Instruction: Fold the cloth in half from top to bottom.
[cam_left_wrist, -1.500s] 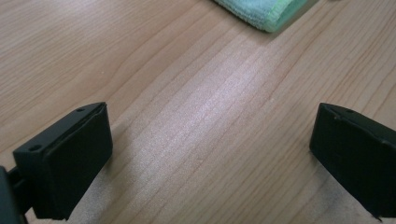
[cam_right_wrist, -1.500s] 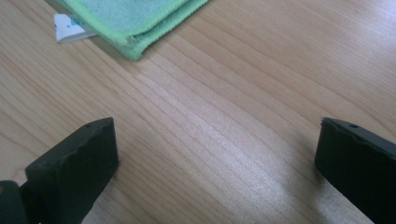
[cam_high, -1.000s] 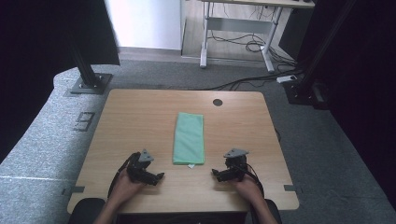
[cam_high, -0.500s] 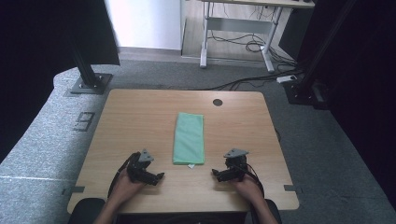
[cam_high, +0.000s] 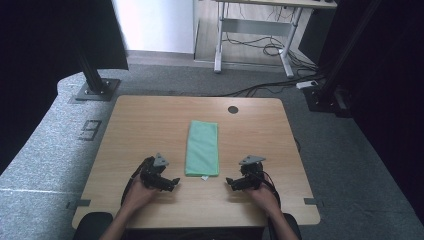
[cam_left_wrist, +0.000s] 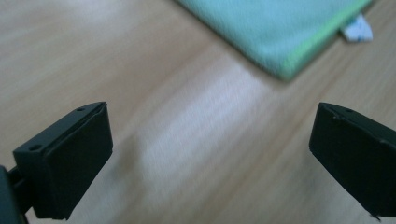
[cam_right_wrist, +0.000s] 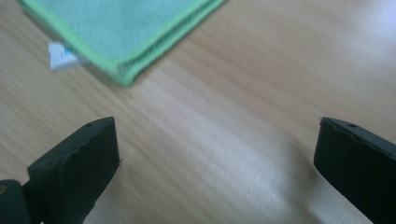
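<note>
Claws resting wide open, empty: left claw, right claw flanking folded green cloth's near corners; cloth lying lengthwise toward bench far edge.

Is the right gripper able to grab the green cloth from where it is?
Probably yes. The right gripper sits with its jaws wide open beside the near corner of the folded green cloth, and only bare table lies between them.
</note>
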